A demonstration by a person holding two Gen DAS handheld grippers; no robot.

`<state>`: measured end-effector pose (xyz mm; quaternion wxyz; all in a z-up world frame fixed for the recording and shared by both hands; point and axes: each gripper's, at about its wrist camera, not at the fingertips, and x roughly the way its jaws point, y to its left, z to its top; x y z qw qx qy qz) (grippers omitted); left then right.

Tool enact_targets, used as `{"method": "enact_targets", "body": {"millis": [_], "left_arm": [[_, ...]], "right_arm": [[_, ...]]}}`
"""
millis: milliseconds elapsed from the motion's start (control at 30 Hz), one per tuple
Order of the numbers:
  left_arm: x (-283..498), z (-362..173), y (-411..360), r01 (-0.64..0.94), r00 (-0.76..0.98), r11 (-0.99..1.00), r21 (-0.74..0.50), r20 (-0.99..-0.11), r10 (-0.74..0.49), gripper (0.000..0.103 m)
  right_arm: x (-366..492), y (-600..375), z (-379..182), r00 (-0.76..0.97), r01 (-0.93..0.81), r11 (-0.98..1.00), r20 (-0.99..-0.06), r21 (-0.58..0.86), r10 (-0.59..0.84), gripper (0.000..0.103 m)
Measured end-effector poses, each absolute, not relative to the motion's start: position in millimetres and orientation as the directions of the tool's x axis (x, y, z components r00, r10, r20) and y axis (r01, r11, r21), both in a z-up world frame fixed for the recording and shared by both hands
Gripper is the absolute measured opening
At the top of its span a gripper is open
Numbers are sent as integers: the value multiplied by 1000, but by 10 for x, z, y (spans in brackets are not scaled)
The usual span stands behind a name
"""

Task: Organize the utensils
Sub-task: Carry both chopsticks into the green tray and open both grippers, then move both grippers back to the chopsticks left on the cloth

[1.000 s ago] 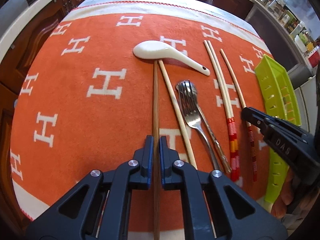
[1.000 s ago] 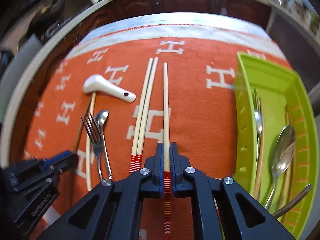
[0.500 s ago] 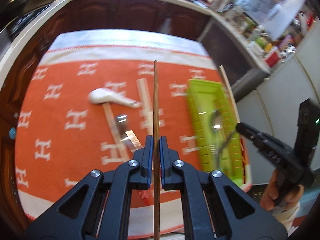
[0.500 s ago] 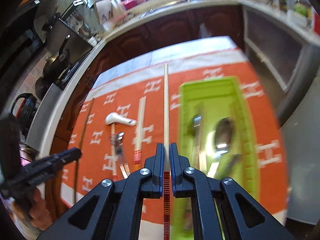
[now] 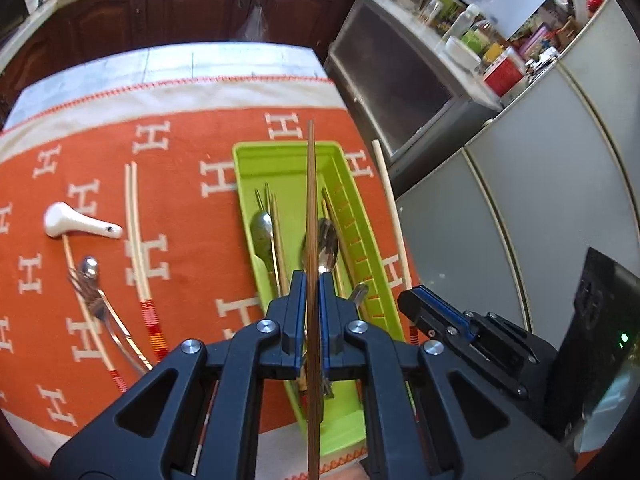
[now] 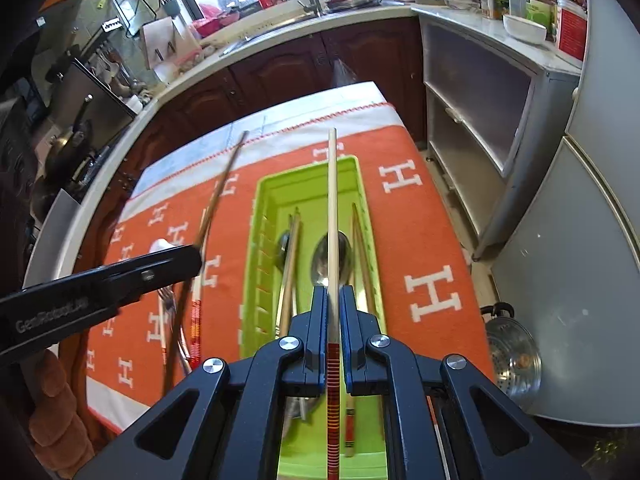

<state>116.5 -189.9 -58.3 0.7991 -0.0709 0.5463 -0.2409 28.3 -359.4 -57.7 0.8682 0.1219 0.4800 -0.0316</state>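
Overhead, left gripper (image 5: 312, 300) clamping dark chopstick (image 5: 311, 200), right gripper (image 6: 332, 316) clamping pale chopstick (image 6: 332, 208), above cutlery-filled green tray (image 5: 256, 152).

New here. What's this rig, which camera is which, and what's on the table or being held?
No robot arm: a person holds a two-finger gripper in each hand, each carrying a fisheye camera looking along its fingers. In the left wrist view, the left gripper is shut on a dark chopstick; the other gripper shows at the right. In the right wrist view, the right gripper is shut on a pale chopstick with red bands. Both hover above a green tray that holds spoons and chopsticks. On the orange cloth lie a white spoon, a fork and more chopsticks.
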Motion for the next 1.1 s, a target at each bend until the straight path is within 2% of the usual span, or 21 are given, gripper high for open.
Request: {"method": "enact_targets", "body": {"millis": [133, 333, 633, 1100], "left_arm": [[1198, -799, -1999, 301, 255, 879, -369, -857, -448, 4], [1170, -946, -1940, 311, 255, 893, -325, -877, -408, 4], [1061, -803, -1675, 338, 319, 908, -248, -877, -358, 5], [1026, -494, -902, 294, 391, 942, -162, -879, -273, 5]], "right_arm": [[353, -3623, -751, 504, 176, 974, -863, 141, 33, 5], [466, -3600, -930, 489, 191, 972, -872, 139, 29, 18], [508, -3455, -853, 493, 182, 968, -868, 174, 63, 21], [493, -2966, -565, 532, 68, 983, -840, 173, 111, 21]]}}
